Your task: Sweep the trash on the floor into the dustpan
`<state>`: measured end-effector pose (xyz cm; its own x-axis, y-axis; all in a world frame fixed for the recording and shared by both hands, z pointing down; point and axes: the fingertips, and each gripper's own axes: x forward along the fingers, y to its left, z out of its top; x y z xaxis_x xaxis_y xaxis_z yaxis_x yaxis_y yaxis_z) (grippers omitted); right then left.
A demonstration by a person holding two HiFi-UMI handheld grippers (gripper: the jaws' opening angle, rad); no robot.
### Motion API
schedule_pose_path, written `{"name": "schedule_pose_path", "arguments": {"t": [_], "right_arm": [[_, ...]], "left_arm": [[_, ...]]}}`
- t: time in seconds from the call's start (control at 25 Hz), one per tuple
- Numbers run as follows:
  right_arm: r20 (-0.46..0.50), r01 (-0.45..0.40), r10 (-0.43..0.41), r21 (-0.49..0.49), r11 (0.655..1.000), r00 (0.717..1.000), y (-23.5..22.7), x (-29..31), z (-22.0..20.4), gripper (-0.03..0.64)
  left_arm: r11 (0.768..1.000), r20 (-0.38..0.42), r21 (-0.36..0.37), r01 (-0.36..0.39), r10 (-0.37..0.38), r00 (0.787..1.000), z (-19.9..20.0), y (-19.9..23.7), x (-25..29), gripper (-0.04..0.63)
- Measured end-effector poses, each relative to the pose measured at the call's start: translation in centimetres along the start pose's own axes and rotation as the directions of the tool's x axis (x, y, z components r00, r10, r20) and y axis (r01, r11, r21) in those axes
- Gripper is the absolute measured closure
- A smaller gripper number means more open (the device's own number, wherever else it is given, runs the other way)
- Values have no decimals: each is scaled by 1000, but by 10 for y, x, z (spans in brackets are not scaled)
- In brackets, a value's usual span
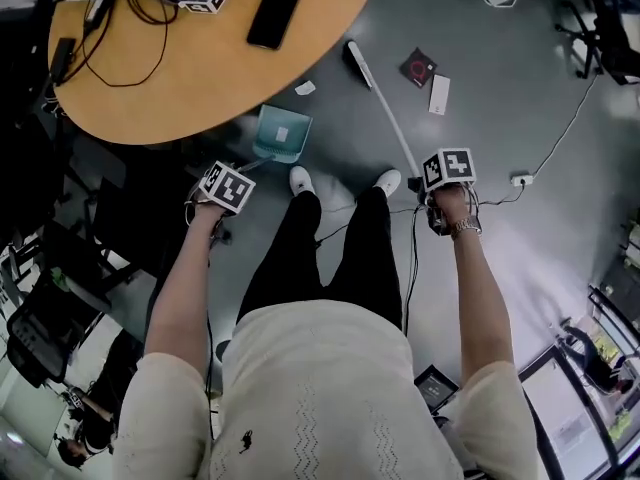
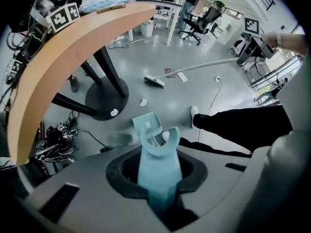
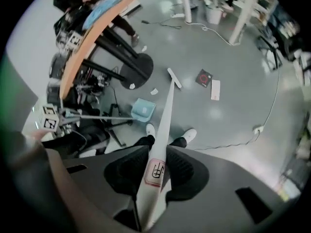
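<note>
Teal dustpan, white broom, grey floor, tan table; trash perhaps red-black.

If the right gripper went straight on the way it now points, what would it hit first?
Probably bare floor just beyond the person's shoes, short of the broom head; depth is hard to judge.

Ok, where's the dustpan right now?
In the head view the dustpan sits left of centre by the table edge, just ahead of the person's left shoe, its handle in the left hand-held gripper.
</note>
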<state>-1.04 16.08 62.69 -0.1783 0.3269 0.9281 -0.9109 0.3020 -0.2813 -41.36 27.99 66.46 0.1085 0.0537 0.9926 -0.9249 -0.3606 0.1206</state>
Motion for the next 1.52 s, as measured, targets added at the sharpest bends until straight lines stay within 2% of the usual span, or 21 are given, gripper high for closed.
{"name": "schedule_pose_path", "arguments": {"t": [0.08,0.12,0.2,0.28,0.32,0.4,0.64,0.72,0.76,0.84,0.92,1.04,1.08,1.12,1.16,1.2,1.32,1.4,1.52], "right_arm": [[-43,130,-139,-173,976,989,19,6,6,492],[-56,185,-207,-267,946,977,28,10,6,492],[-66,259,-320,-446,857,945,41,20,1,492],[-58,293,-397,-580,760,916,50,29,-10,492],[-52,303,-424,-622,722,904,54,31,-16,492],[-44,310,-456,-675,670,889,59,33,-28,491],[-82,237,-473,-782,576,877,79,28,-72,491],[-110,198,-462,-799,568,880,85,27,-88,491],[-130,176,-448,-797,578,885,89,26,-96,492],[-178,125,-394,-765,632,902,100,25,-110,492],[-235,61,-296,-679,731,926,110,22,-122,492],[-294,-82,-57,-438,895,954,111,8,-133,492],[-294,-149,47,-332,932,955,109,2,-136,492],[-279,-219,154,-219,951,948,105,-5,-140,492],[-247,-289,255,-108,951,935,101,-12,-145,492],[-203,-352,344,-6,936,917,95,-19,-150,492],[-43,-491,510,212,845,859,63,-43,-169,492],[60,-541,550,299,786,833,32,-59,-182,492],[180,-563,538,384,732,823,-29,-85,-194,492]], "left_arm": [[1000,-14,19,-10,10,1000,-1,8,8,503],[999,-19,29,-19,20,1000,-2,11,11,503],[999,-18,36,-35,36,999,-3,15,13,503],[999,-12,36,-38,38,999,-5,19,14,503],[999,-8,37,-37,37,999,-5,21,14,503],[999,-1,30,-31,31,1000,-7,24,15,503],[999,12,35,-39,39,999,-19,23,18,503],[998,18,36,-42,42,999,-21,20,19,503],[998,25,38,-44,43,999,-21,18,19,503],[998,44,39,-44,42,998,-18,15,17,503],[998,53,43,-37,35,998,-16,12,14,503],[994,48,105,-38,33,998,-9,0,9,503],[990,45,131,-44,39,998,-6,-4,8,503],[986,42,161,-52,46,998,-2,-8,6,503],[978,42,199,-61,54,998,3,-13,4,503],[969,44,239,-69,60,997,10,-17,2,503],[941,59,328,-83,67,996,39,-35,-3,503],[923,76,372,-96,72,994,64,-47,-4,503],[910,83,410,-57,25,996,107,-78,-6,503]]}}
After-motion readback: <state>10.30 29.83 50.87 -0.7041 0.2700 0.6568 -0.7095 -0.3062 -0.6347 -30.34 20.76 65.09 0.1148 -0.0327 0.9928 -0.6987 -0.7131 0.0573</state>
